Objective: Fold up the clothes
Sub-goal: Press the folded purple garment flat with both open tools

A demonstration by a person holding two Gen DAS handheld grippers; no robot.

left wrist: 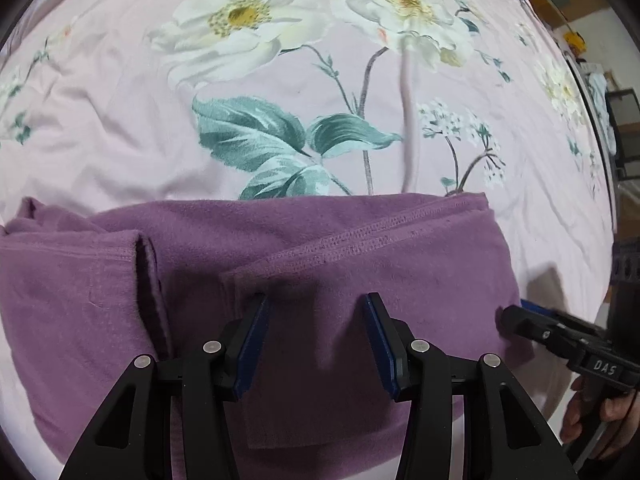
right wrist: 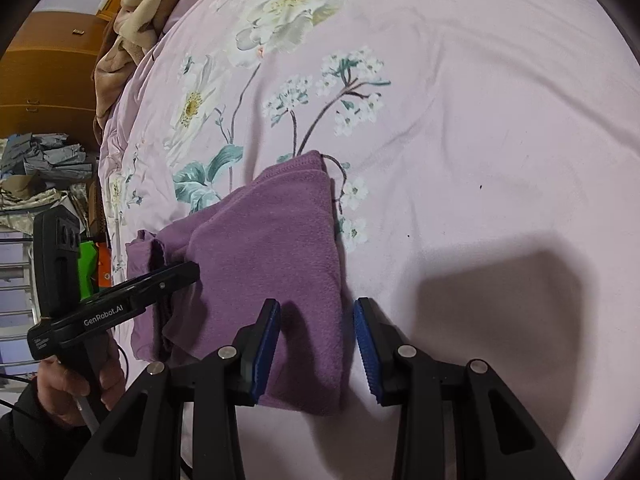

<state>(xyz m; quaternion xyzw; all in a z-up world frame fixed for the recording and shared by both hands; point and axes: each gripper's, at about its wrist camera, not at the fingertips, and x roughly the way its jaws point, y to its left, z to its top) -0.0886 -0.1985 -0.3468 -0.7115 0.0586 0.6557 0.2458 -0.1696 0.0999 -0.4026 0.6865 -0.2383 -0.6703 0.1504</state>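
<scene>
Purple fleece garment (left wrist: pixel 328 280) lies on the bed, on a pink floral bedsheet (left wrist: pixel 280 128), already folded into a compact multi-layer bundle; stitched hem shows on the top layer, a rolled sleeve or flap sits at its left side in the left wrist view. Most folding looks done.

Left tongs (left wrist: pixel 316 344) hover over the middle of the bundle, released, nothing clamped between the blue pads, cloth only beneath them. Right tongs (right wrist: pixel 318 350) are at the bundle's right edge, also released; the folded edge lies under the gap, pads not pressing it. In the left wrist view the right tongs' tip sits just beside the garment's right edge.

Judgement: late stage. What's left is probably one more fold or a tidy-up of the loose left flap and uneven near corner, then smoothing. Can't tell the garment type for sure, or whether the underside is neat.

A brown blanket (right wrist: pixel 132 12) is heaped at the far bed edge, untouched.
</scene>
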